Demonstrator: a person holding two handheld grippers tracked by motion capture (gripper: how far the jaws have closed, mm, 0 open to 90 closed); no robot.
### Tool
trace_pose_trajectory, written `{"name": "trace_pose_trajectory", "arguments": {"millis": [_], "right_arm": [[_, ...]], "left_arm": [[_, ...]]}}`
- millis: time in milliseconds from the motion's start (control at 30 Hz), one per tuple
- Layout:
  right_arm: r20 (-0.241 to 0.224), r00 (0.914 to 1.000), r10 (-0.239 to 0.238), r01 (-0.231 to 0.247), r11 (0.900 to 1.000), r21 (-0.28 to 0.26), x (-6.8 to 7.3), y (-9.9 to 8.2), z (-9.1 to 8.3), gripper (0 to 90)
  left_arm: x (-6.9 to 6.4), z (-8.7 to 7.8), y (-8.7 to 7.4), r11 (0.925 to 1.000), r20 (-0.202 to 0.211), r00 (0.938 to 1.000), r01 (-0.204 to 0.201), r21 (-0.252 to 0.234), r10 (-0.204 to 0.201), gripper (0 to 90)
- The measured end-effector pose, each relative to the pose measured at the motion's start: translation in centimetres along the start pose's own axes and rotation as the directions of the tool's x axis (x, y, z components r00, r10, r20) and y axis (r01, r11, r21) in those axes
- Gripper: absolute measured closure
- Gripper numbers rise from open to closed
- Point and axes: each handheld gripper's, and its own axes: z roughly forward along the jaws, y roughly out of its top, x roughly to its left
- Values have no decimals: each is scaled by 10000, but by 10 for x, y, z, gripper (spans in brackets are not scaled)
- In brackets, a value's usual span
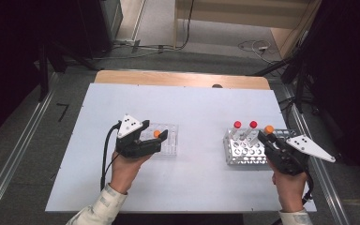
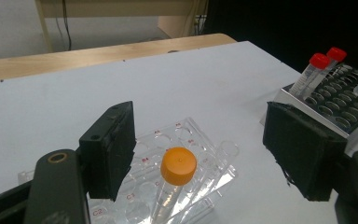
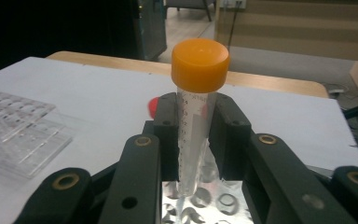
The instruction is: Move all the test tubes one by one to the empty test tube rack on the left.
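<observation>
Holding my right claw [image 3: 193, 135] pinched on an orange-capped tube [image 3: 196, 102] above the metal rack [image 1: 244, 152]; left claw [image 2: 205, 154] spread around the clear rack's [image 2: 168, 186] tube [image 2: 177, 170]; worktop [image 1: 197, 108] open between.

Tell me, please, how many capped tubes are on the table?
4: one orange-capped tube in the clear rack, two red-capped tubes in the metal rack, one orange-capped tube in the right gripper.

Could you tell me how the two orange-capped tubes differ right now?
The right tube stands upright, clamped in the right hand-held gripper above the metal rack; the left tube sits free in the clear rack, between the left hand-held gripper's open jaws. Both are clear.
</observation>
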Motion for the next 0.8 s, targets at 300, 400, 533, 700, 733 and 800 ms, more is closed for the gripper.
{"name": "trace_pose_trajectory", "arguments": {"millis": [300, 400, 533, 700, 733, 800], "right_arm": [[-920, 9946, -482, 510, 9983, 279, 34, -2, 18, 710], [-1259, 9904, -569, 616, 9975, 333, 46, -1, 25, 710], [-1693, 9827, -753, 838, 9955, 438, 64, -2, 34, 710], [-2251, 9698, -944, 1113, 9917, 637, 86, -6, 46, 710], [-2340, 9669, -1017, 1206, 9904, 680, 91, -6, 48, 710], [-2560, 9608, -1061, 1293, 9887, 757, 101, -8, 52, 710]], "left_arm": [[-1, 0, 0, 10000, 83, 10000, 7, 15, -7, 264], [-1, 0, 0, 10000, 102, 9999, -15, -2, 15, 264], [-2, -1, 0, 10000, 131, 9999, -23, -16, 24, 265], [-4, -2, 0, 10000, 215, 9997, -88, -33, 88, 265], [-5, -2, 0, 10000, 235, 9997, -89, -43, 90, 265], [-6, -2, 0, 9999, 283, 9995, -123, -35, 124, 265]]}}
